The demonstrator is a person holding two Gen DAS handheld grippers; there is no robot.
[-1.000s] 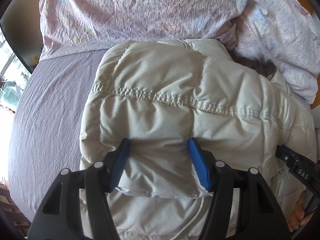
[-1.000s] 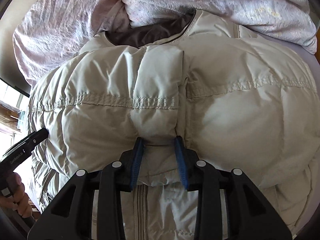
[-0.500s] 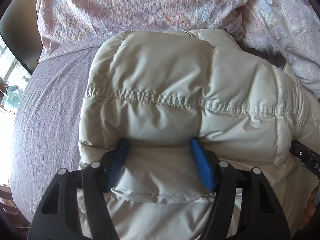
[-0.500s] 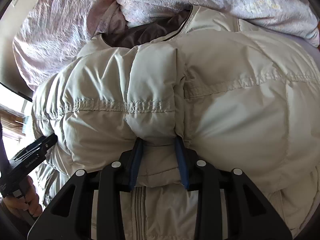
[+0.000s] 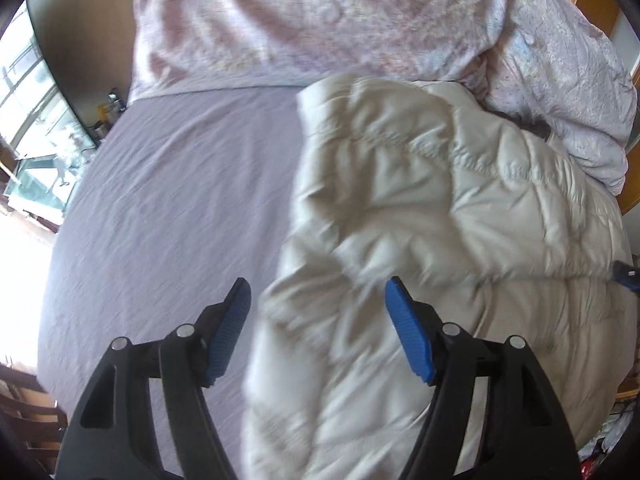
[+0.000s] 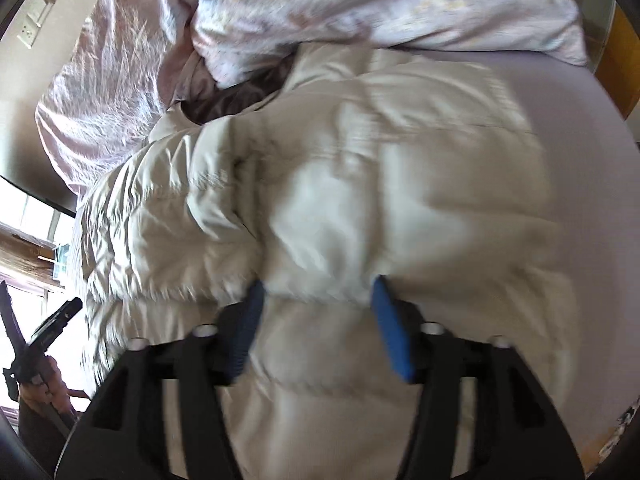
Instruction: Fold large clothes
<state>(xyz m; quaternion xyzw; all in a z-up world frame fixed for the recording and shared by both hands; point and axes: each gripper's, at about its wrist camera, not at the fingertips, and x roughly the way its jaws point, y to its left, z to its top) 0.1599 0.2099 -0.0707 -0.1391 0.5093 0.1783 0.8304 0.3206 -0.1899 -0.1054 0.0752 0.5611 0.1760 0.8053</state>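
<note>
Puffer jacket point(image 5: 420, 208) now lies folded on the bed point(image 5: 172, 200) by the pillows point(image 5: 320, 20), out of my grip: left tool point(image 5: 318, 332) has just spread, clear of fabric, right tool point(image 6: 316, 320) has just sprung apart, a ridge loose between its pads, so this fold's done.

Bright window daylight (left), motion blur, fisheye.

Motion blur smeared the puffy jacket point(image 6: 360, 200) between the right gripper point(image 6: 318, 320) fingers, so whether the pads pressed it could not be told, while the jacket's near hem ran off the frame's lower edge behind that gripper.
</note>
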